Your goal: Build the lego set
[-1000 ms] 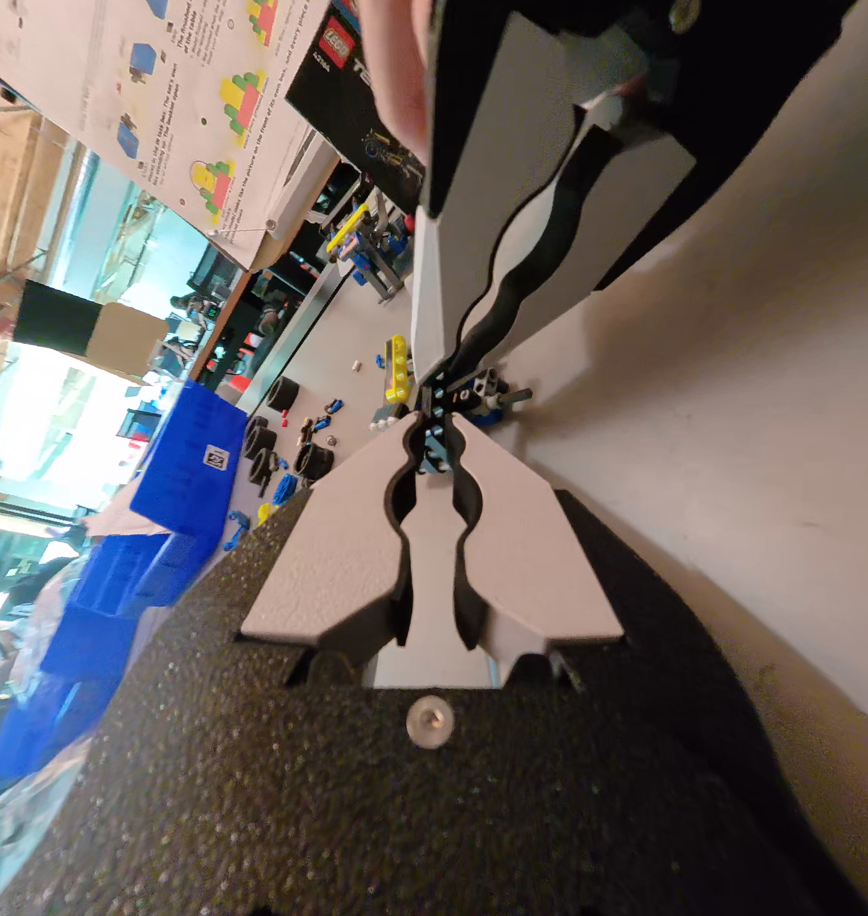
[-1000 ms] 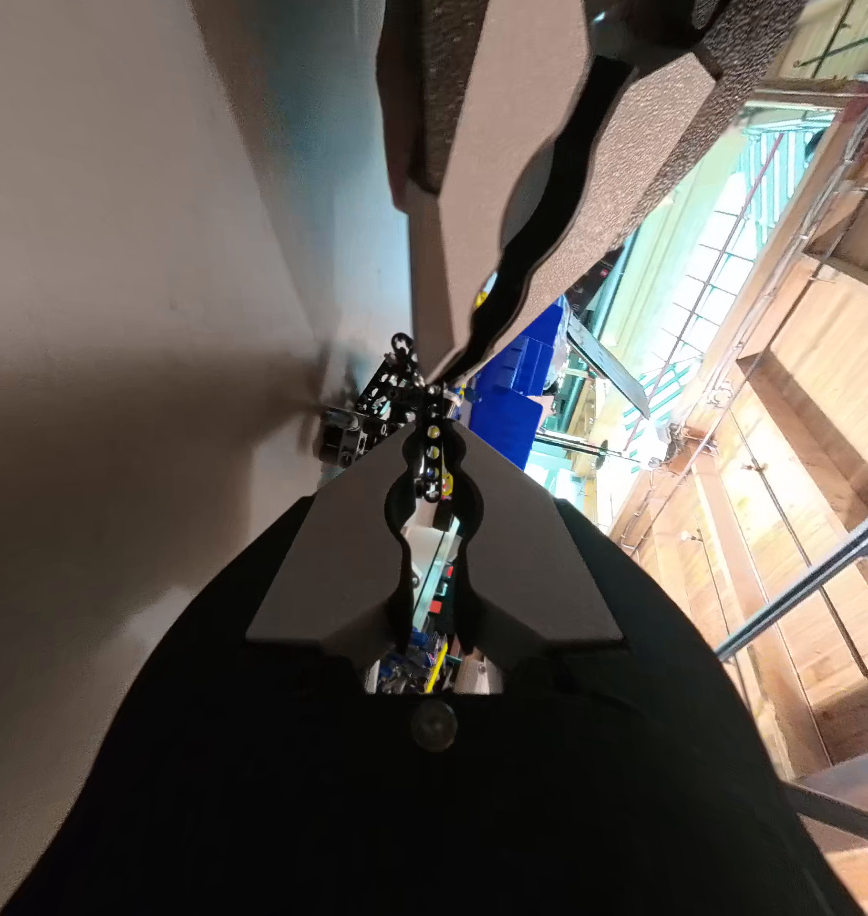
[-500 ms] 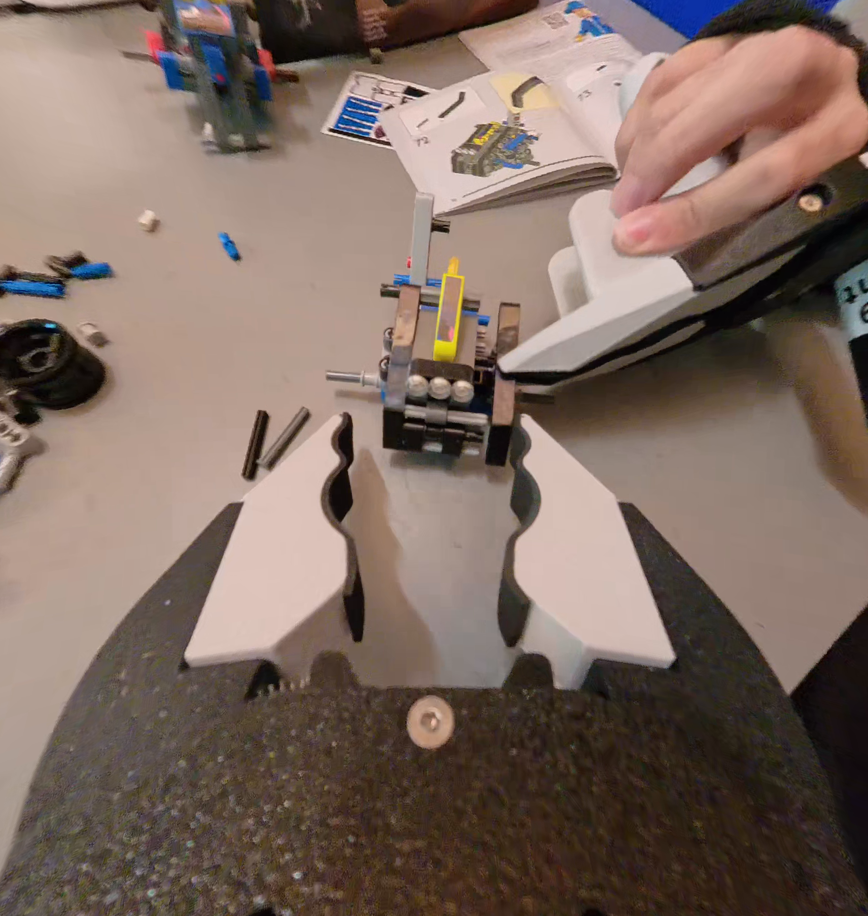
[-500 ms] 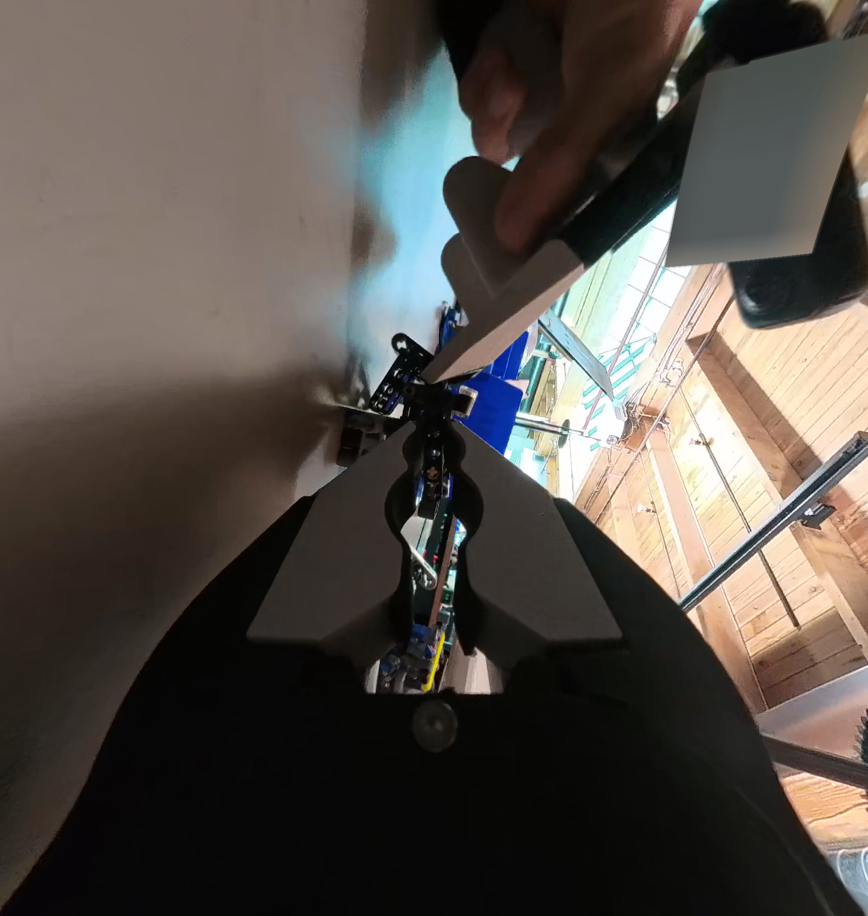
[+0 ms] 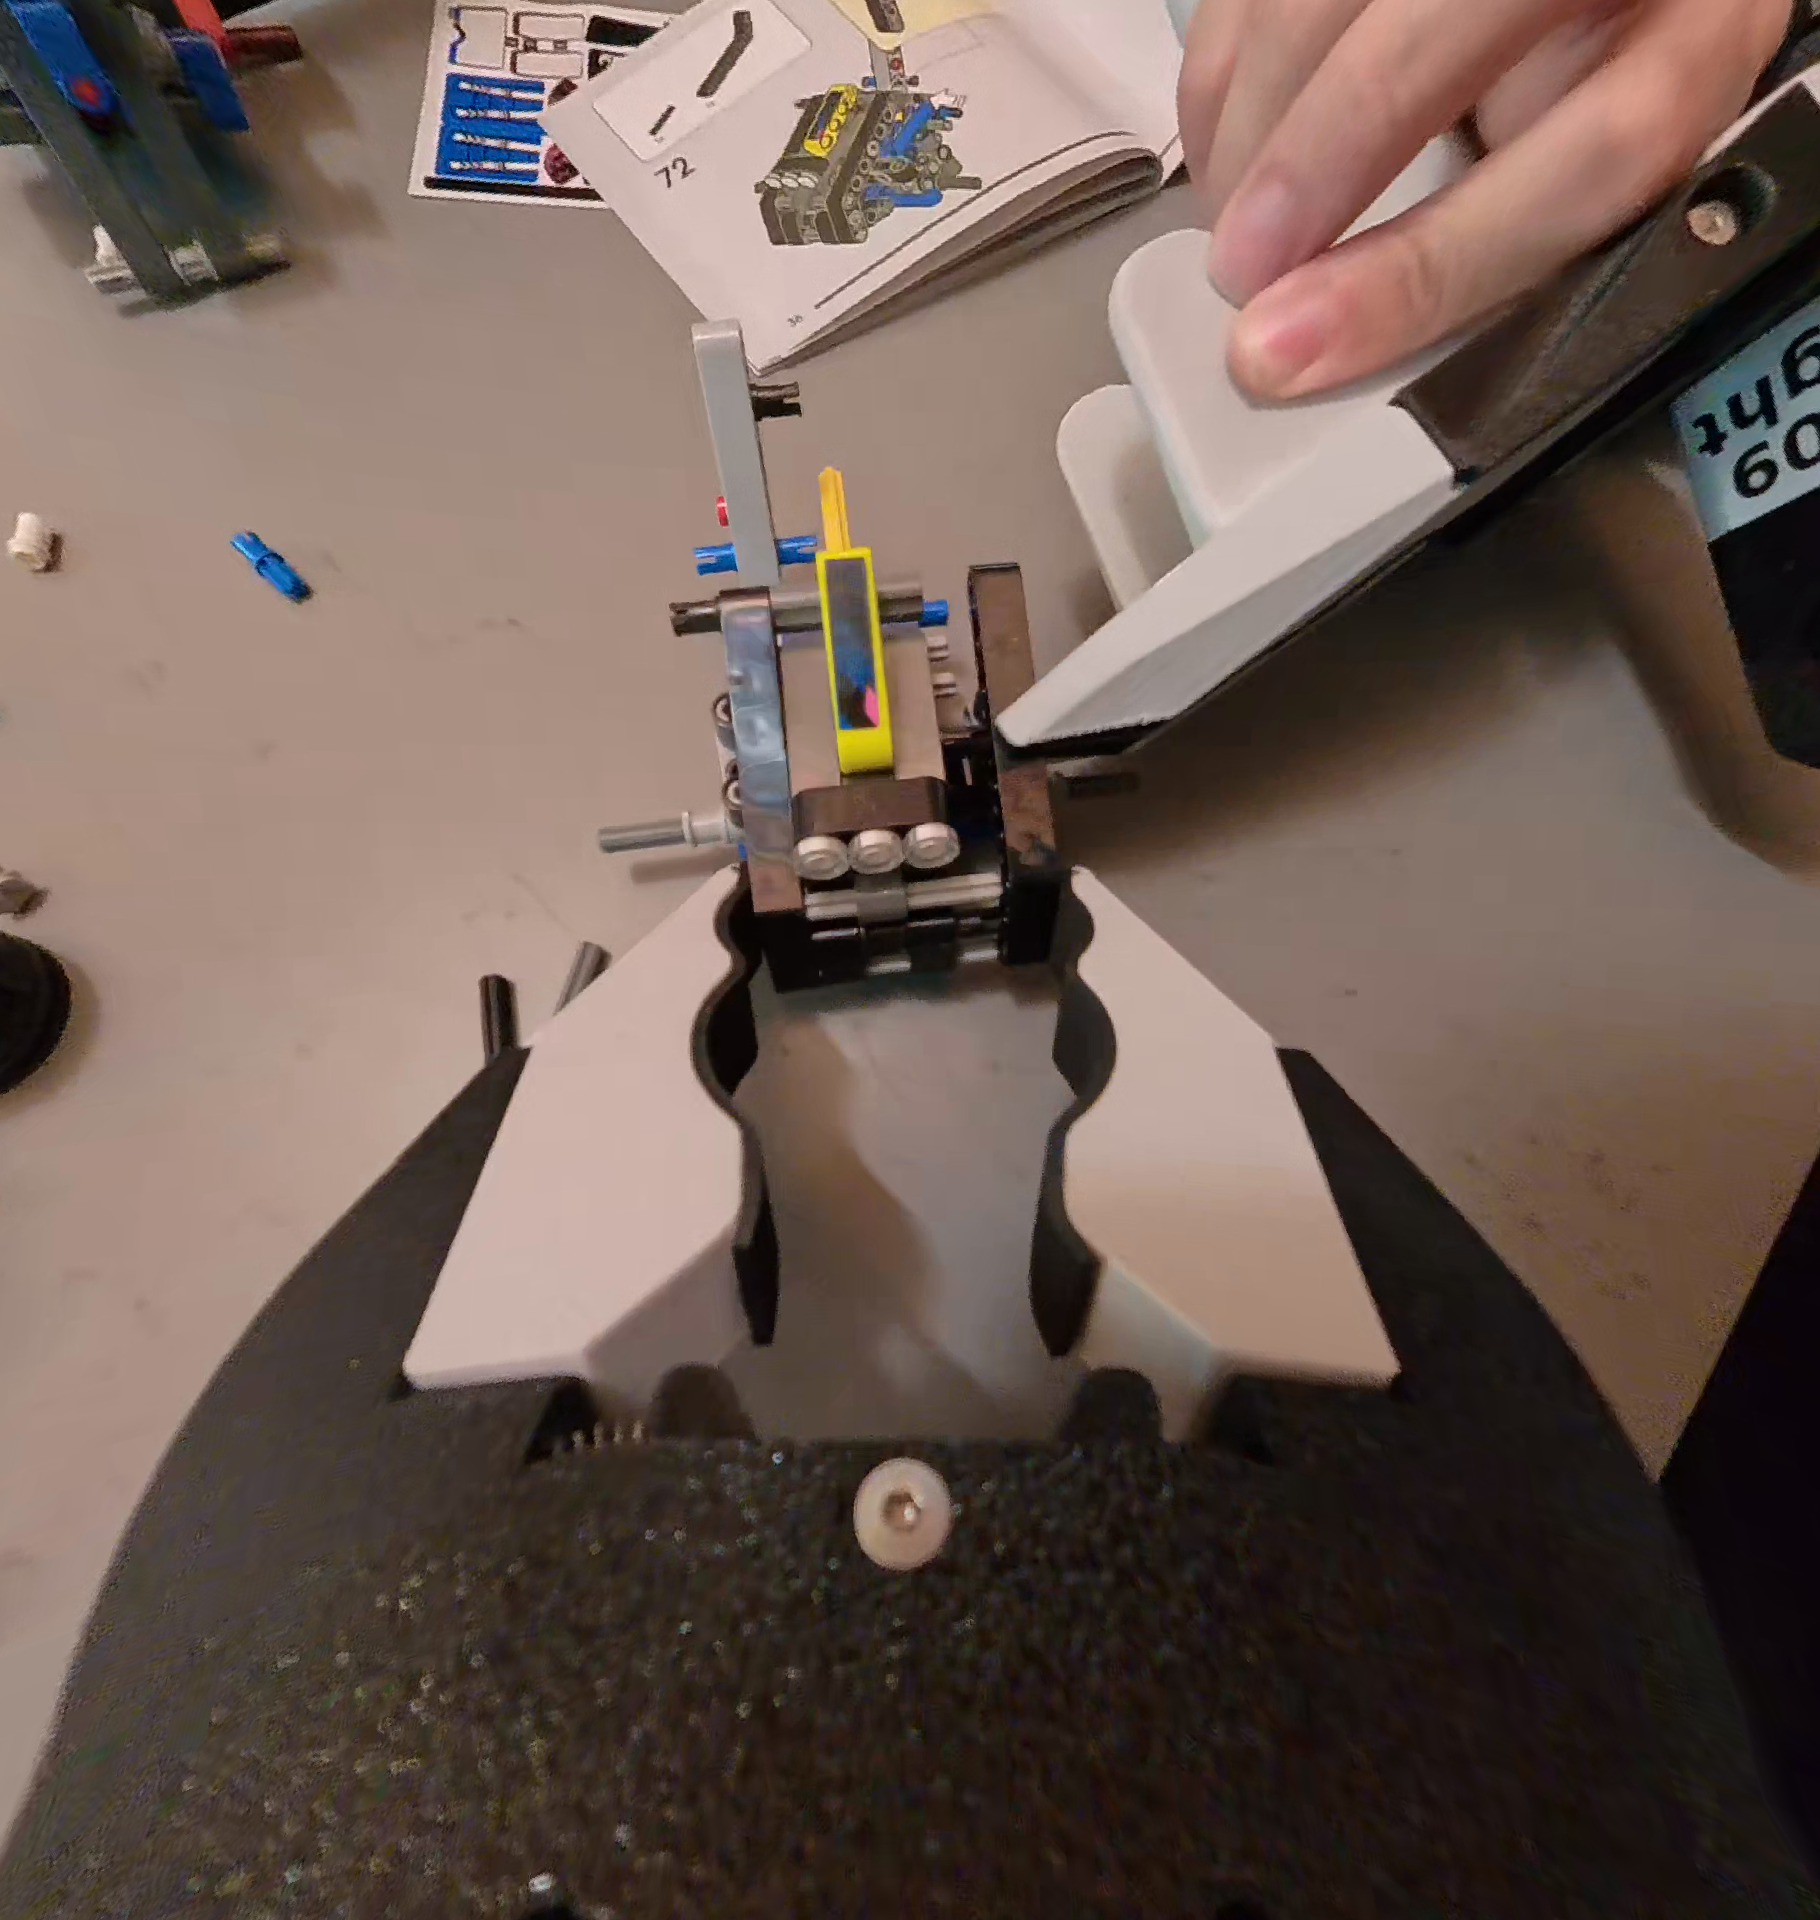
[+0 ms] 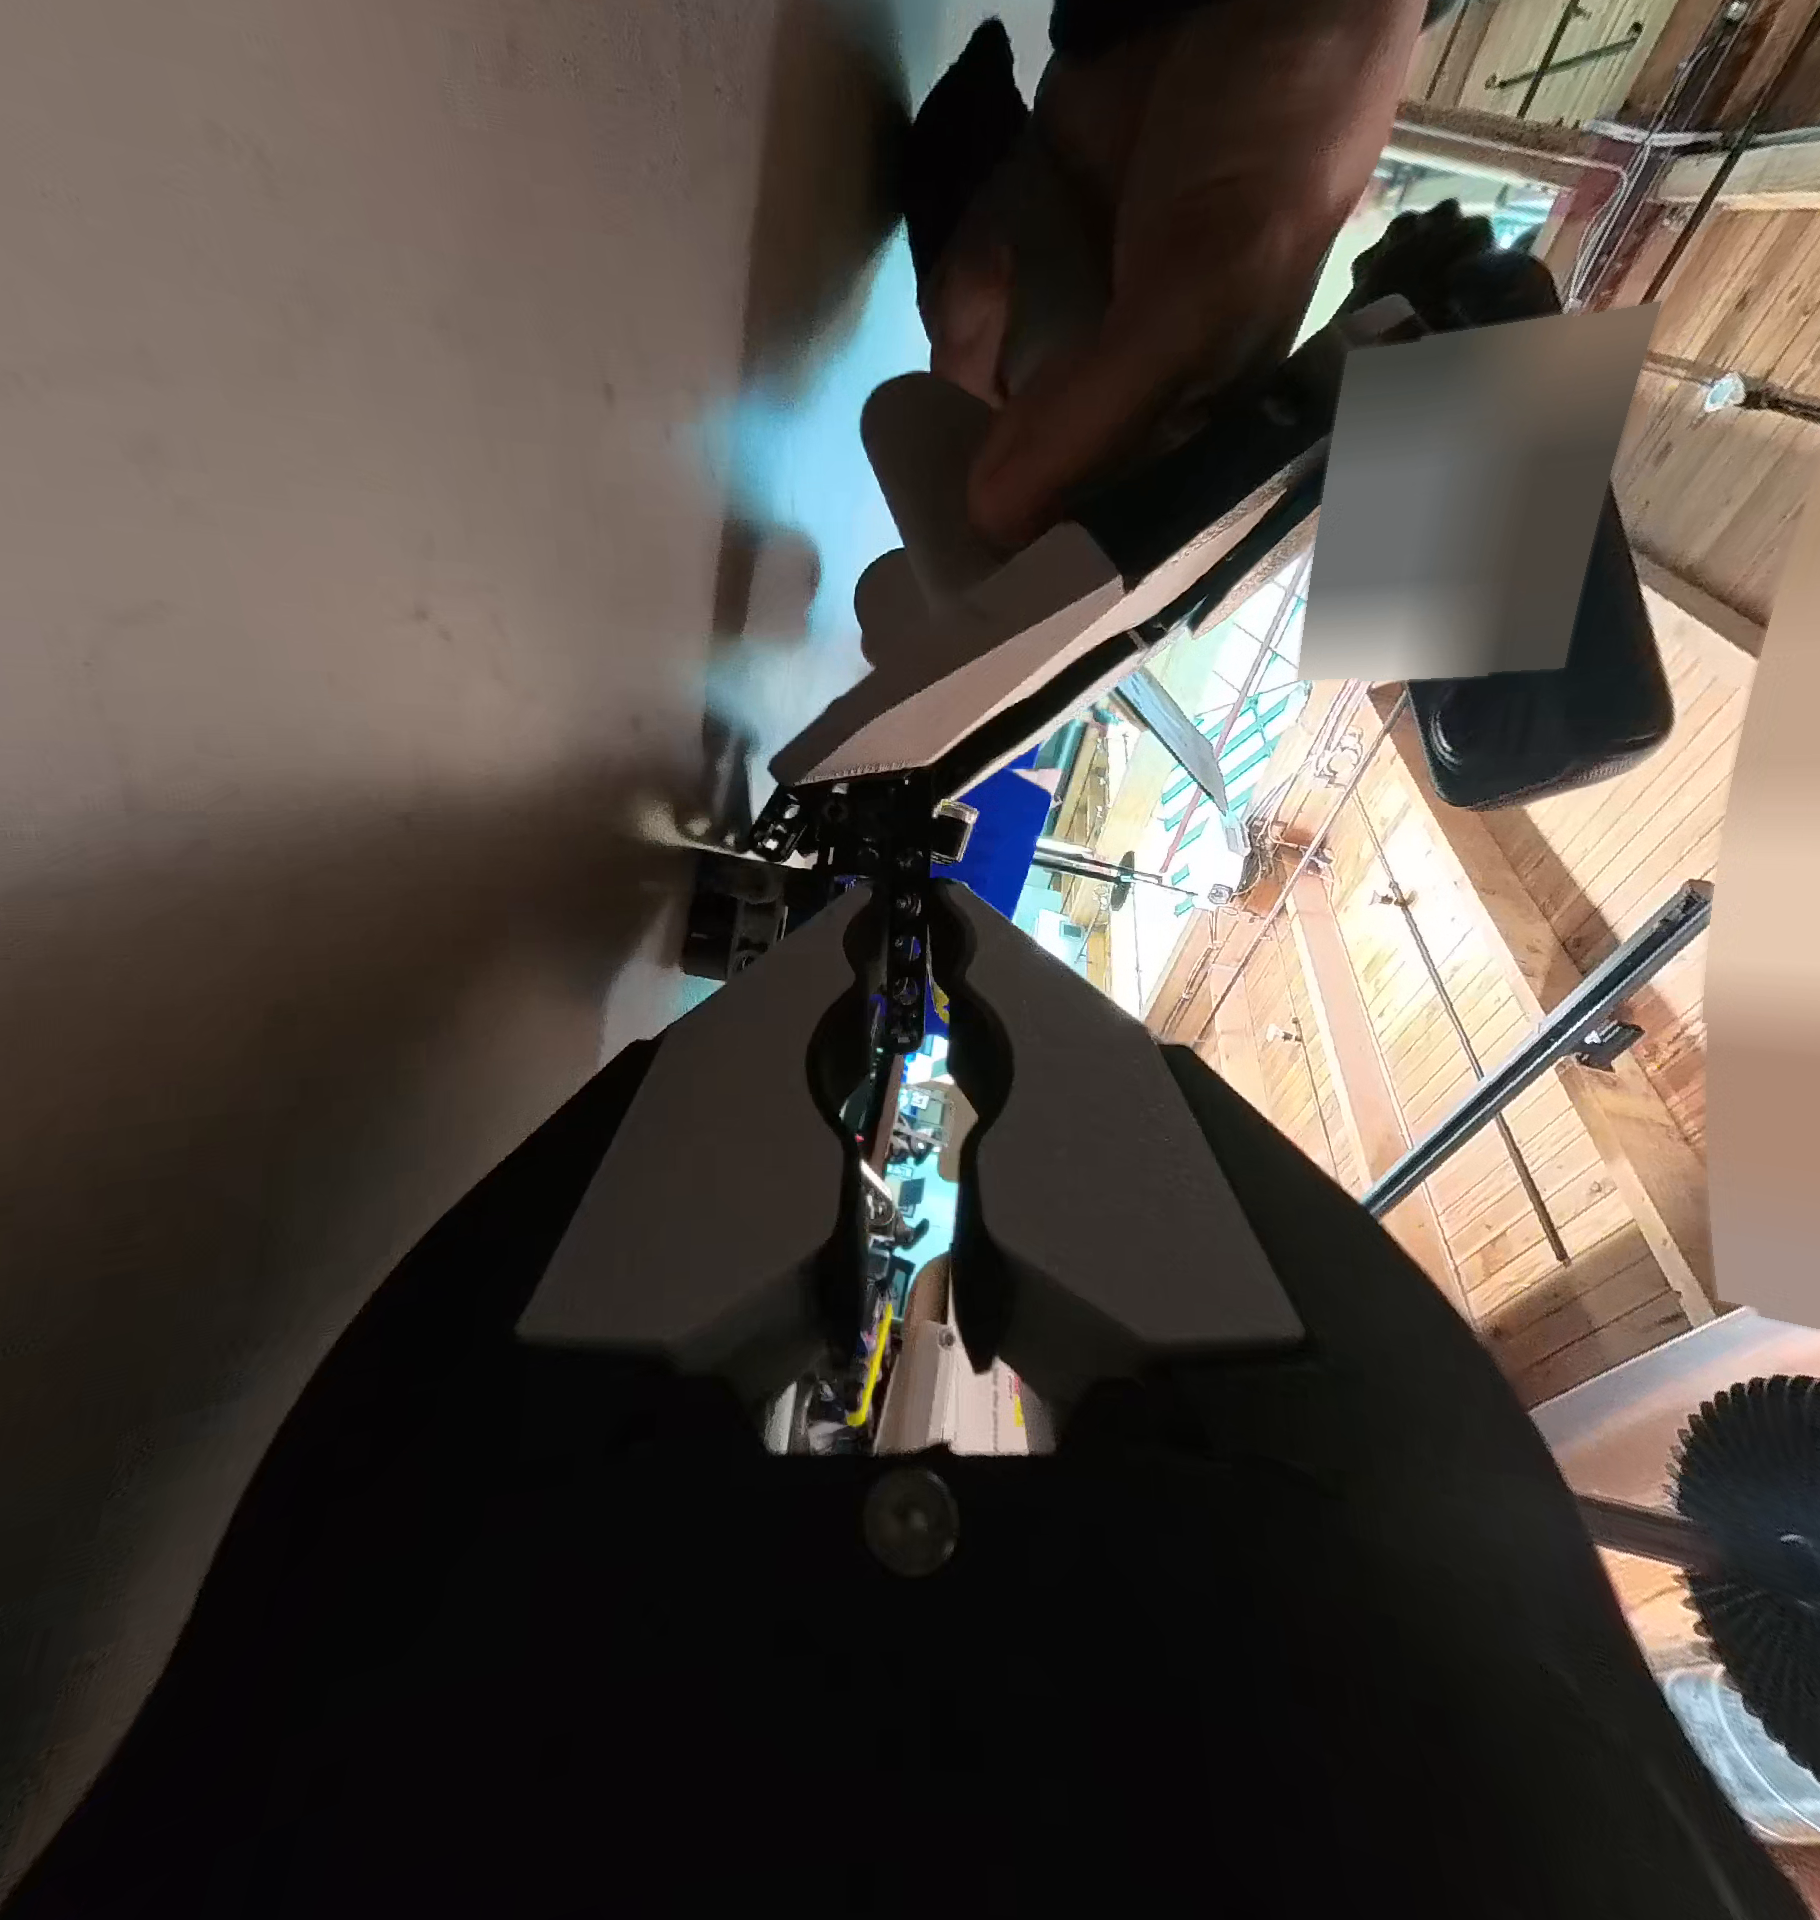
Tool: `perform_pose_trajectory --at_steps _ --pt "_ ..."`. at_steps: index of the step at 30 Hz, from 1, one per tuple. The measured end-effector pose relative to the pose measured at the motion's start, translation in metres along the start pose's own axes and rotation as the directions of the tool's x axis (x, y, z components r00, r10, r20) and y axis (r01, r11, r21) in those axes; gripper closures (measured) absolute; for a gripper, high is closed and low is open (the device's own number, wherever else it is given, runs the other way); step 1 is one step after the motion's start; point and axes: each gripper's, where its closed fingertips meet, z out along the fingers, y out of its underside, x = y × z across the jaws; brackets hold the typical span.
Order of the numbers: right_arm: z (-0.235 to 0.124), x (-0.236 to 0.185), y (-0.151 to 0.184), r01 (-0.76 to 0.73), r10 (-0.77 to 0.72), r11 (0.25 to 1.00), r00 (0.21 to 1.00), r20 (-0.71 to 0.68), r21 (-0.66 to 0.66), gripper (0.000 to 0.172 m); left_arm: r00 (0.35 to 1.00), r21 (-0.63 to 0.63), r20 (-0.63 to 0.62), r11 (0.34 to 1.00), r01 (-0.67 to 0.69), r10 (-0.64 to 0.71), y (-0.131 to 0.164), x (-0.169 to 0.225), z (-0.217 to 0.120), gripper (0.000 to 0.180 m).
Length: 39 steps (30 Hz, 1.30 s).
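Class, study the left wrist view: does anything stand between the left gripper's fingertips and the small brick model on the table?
Nothing visible does. The brick model's black near end sits between the left gripper's spread fingertips. The right gripper clamps the model's black right-hand beam from the side, clear of that gap.

Plain grey table (image 5: 1405, 987) fills the left wrist view, matte top with a few faint scuffs, lit soft and even from above. From the right wrist view the same table (image 6: 262, 520) runs up the left side of the shot, going dark near the lower left. Off past the table's far edge there's warm wood plank panelling (image 6: 1508, 1195), a black rail (image 6: 1571, 1049) slanting across it, and a bright window (image 6: 1249, 707) with green slats letting in daylight. A blue box (image 6: 999, 831) sits just beyond the table's edge.
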Motion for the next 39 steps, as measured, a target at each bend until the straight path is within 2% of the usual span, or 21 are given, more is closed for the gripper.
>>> perform_pose_trajectory --at_steps 1,6,14,27,30,35,39 --pt "0.0002 -0.0002 0.0005 0.011 -0.011 1.000 1.000 -0.003 -0.003 0.168 1.000 -0.002 0.002 1.000 -0.004 0.004 0.0000 -0.0007 0.0003 0.128" --pt "0.0003 -0.0007 0.0014 0.076 -0.076 0.997 0.997 -0.018 -0.011 0.168 0.998 -0.002 0.053 0.999 -0.034 0.034 -0.0003 -0.0039 0.0004 0.128" --pt "-0.0013 -0.0024 0.0027 0.131 -0.131 0.991 0.991 0.013 -0.004 0.168 0.999 0.011 -0.016 0.999 0.032 -0.032 -0.0017 0.0009 -0.0003 0.130" --pt "-0.0012 -0.0068 0.0047 0.162 -0.162 0.987 0.986 0.031 0.013 0.168 0.990 0.008 0.124 0.997 -0.073 0.072 -0.0027 -0.0061 -0.0004 0.132" --pt "-0.0010 -0.0075 0.0038 0.157 -0.157 0.987 0.987 0.029 0.023 0.167 0.991 0.000 0.106 0.997 -0.078 0.078 -0.0017 -0.0054 0.0003 0.132" --pt "0.0014 -0.0064 0.0064 0.148 -0.149 0.989 0.989 0.021 0.017 0.168 1.000 -0.011 0.017 1.000 0.015 -0.015 -0.0001 -0.0047 0.0028 0.131" --pt "0.0024 -0.0070 0.0085 0.166 -0.166 0.986 0.986 0.023 0.006 0.167 1.000 -0.032 0.024 0.999 0.013 -0.013 0.0012 -0.0065 0.0058 0.131"
